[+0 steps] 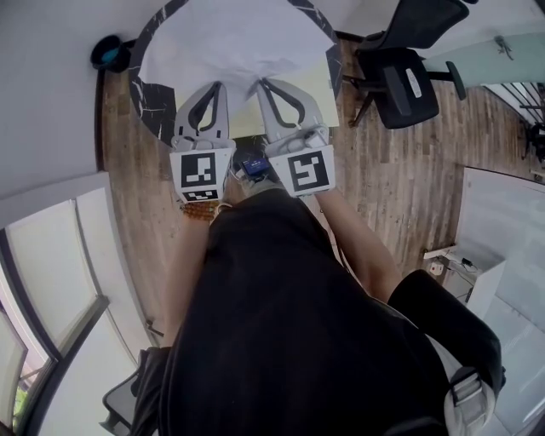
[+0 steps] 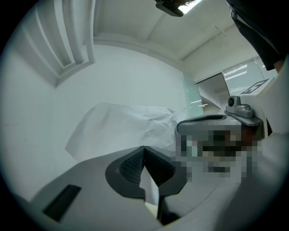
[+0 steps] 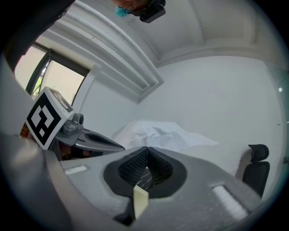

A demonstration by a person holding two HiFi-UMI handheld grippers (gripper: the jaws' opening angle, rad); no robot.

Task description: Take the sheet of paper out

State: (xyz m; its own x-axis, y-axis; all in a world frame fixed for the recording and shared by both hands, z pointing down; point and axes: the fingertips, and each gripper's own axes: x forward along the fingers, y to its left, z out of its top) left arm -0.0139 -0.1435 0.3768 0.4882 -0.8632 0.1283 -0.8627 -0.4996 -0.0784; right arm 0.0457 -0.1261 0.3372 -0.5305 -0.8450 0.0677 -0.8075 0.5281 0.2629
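L claw [image 1: 219, 87] and R claw [image 1: 261, 83] are side by side, each pressed shut on the near edge of the white sheet of paper [image 1: 234, 38] — crumpled, it fans out from the tips over the round dark worktop [image 1: 146, 102]. A pale yellow flat item [image 1: 321, 94] shows under its R side — office chair [image 1: 409, 77] nearby.

I'm working in what looks like an office: a black swivel chair [image 1: 407, 81] on wood-plank flooring [image 1: 383, 196], plain white walls [image 1: 43, 102], a large window [image 1: 51, 272], a ceiling light [image 2: 177, 5] overhead.
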